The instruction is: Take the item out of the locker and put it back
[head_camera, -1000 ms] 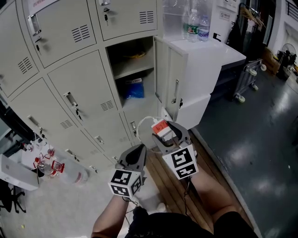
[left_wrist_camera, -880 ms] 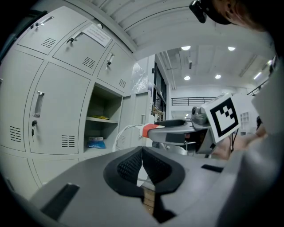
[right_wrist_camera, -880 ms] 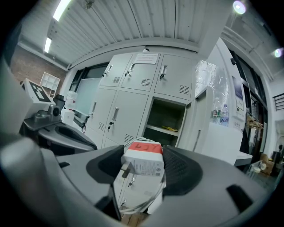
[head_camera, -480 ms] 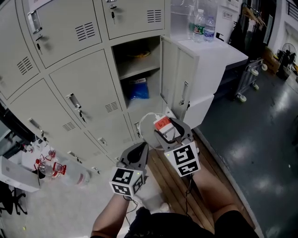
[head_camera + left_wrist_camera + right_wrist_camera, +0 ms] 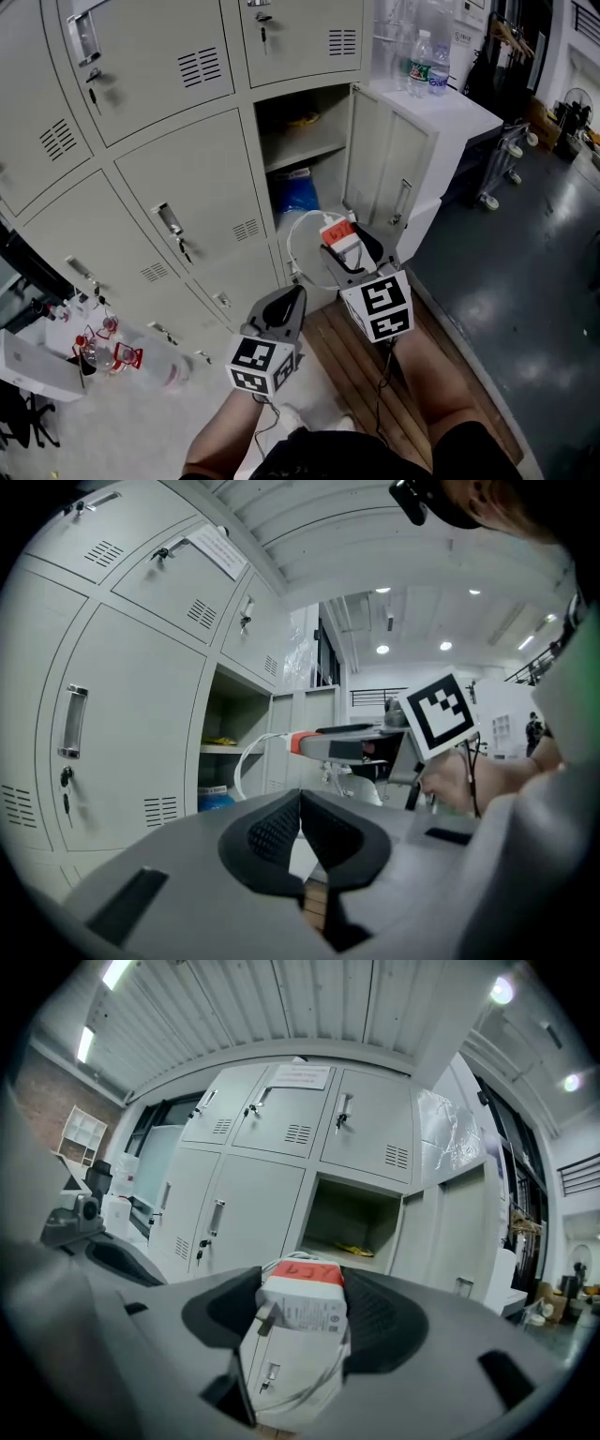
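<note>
A white charger with a red top (image 5: 337, 236) and a looped white cable sits clamped in my right gripper (image 5: 345, 251), held in front of the open locker compartment (image 5: 305, 150). In the right gripper view the charger (image 5: 298, 1321) fills the gap between the pads, and the open locker (image 5: 352, 1222) lies straight ahead. Inside the locker, a yellow item (image 5: 302, 120) lies on the shelf and a blue bag (image 5: 298, 194) sits below it. My left gripper (image 5: 292, 302) is lower and to the left, shut on nothing; its pads (image 5: 281, 829) meet.
The locker door (image 5: 389, 178) stands open to the right. A white cabinet (image 5: 450, 112) beside it carries water bottles (image 5: 427, 66). Plastic bottles (image 5: 122, 354) lie on the floor at the left. A wheeled cart (image 5: 497, 169) is at the right, and wooden slats (image 5: 356, 366) are underfoot.
Both grippers have moved forward and a little up toward the open locker. The right one still holds the charger. The lockers now sit nearer and further right in view.
</note>
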